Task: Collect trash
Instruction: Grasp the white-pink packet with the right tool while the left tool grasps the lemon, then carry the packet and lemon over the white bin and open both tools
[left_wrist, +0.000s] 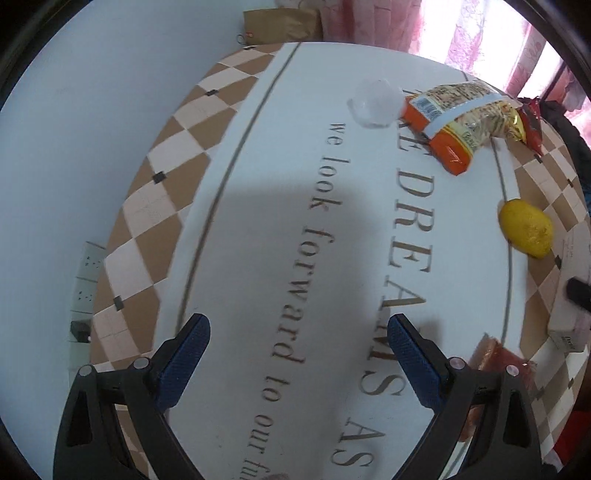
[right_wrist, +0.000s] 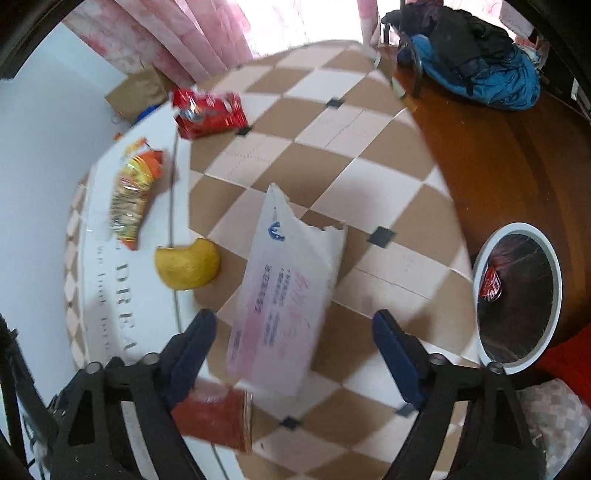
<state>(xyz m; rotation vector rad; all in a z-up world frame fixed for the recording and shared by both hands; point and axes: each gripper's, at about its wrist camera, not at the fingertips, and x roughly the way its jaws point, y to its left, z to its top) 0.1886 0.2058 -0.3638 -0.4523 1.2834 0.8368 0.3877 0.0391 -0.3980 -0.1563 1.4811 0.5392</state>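
Note:
My left gripper (left_wrist: 299, 345) is open and empty above the white lettered table top (left_wrist: 258, 221). Far ahead lie an orange snack packet (left_wrist: 458, 118), a clear plastic lid (left_wrist: 376, 101) and a yellow lemon peel (left_wrist: 526, 227). My right gripper (right_wrist: 295, 336) is open over a torn white box (right_wrist: 291, 291) with pink print. The lemon peel (right_wrist: 188, 264), the orange packet (right_wrist: 133, 195), a red wrapper (right_wrist: 208, 114) and a red packet (right_wrist: 214, 419) lie around it. A white-rimmed bin (right_wrist: 517, 295) stands on the floor to the right, with a red can (right_wrist: 491, 286) inside.
The table has a brown and cream checkered border (right_wrist: 332, 147). A brown paper bag (left_wrist: 280, 26) stands behind the table. A chair with blue and black clothes (right_wrist: 476, 55) is at the far right. Pink curtains (right_wrist: 184, 44) hang at the back.

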